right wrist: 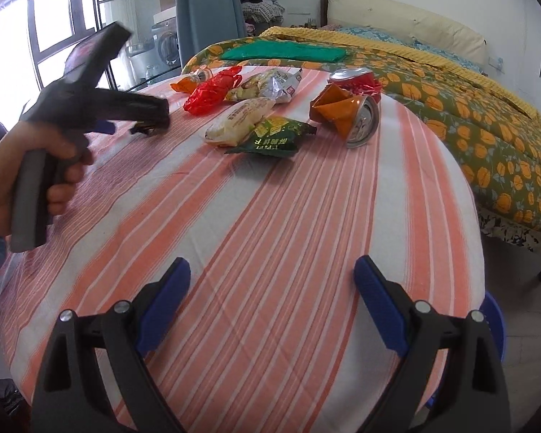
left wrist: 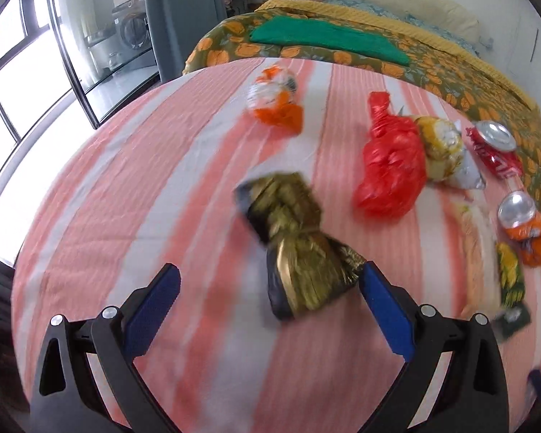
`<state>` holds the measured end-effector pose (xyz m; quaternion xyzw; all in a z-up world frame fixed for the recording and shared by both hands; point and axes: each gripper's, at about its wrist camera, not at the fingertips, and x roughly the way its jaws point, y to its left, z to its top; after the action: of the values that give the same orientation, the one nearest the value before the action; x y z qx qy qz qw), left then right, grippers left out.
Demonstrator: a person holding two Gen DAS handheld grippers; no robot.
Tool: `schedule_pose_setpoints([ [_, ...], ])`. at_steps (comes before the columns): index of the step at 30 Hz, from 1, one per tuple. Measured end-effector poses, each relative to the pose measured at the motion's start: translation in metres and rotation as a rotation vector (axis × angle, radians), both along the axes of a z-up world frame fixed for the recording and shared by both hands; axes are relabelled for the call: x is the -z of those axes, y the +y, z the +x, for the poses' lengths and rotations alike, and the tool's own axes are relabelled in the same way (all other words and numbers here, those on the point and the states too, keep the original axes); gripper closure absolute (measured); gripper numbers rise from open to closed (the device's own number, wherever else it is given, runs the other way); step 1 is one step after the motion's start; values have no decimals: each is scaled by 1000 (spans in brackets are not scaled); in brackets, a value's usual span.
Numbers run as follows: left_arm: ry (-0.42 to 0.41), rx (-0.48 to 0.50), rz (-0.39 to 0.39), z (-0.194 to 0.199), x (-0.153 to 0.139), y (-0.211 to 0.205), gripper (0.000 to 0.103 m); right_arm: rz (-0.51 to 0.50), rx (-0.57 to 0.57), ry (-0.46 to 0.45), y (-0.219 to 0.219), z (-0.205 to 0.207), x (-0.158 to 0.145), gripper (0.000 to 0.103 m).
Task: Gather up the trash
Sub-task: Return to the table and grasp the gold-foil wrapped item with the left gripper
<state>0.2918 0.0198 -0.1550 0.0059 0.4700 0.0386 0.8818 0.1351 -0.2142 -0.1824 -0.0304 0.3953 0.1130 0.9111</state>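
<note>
A: So, where is the gold wrapper (left wrist: 299, 241) lying?
B: Between your left gripper (left wrist: 268, 294)'s spread, empty fingers, long axis running eleven to five. Your right gripper (right wrist: 272, 281) is gaping too.

1. striped tablecloth (right wrist: 306, 216): woven cloth, matt, finely ribbed.
2. gold wrapper (left wrist: 299, 245): crinkled foil-like plastic, glossy, with dark matt edges.
3. red bag (left wrist: 389, 166): thin plastic film, shiny and creased.
4. crushed red can (left wrist: 494, 148) and crushed orange can (right wrist: 346, 115): metal, bright bare ends, printed glossy sides.
5. green snack packet (right wrist: 274, 139): glossy plastic film.
6. pale packet (right wrist: 238, 121): smooth, slightly shiny plastic.
7. right gripper (right wrist: 272, 281): black matt plastic arms, blue textured pads, small bright metal pins.
8. bed cover (right wrist: 469, 119): printed cloth, matt.
</note>
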Motion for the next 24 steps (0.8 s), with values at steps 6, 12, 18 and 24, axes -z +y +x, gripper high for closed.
schedule_pose_setpoints([
  [6,4,121,-45,-25,-1,29,5,-5,0,-1,1,0,1,13],
  [12,-34,152,-80,-1,-11,14,6,0,9,-4,1,0,0,13],
  [18,8,102,-65,40,2,7,23,1,7,-4,0,-3,0,13],
  [24,7,169,-27,27,-4,2,61,-3,5,-2,0,-3,1,13],
])
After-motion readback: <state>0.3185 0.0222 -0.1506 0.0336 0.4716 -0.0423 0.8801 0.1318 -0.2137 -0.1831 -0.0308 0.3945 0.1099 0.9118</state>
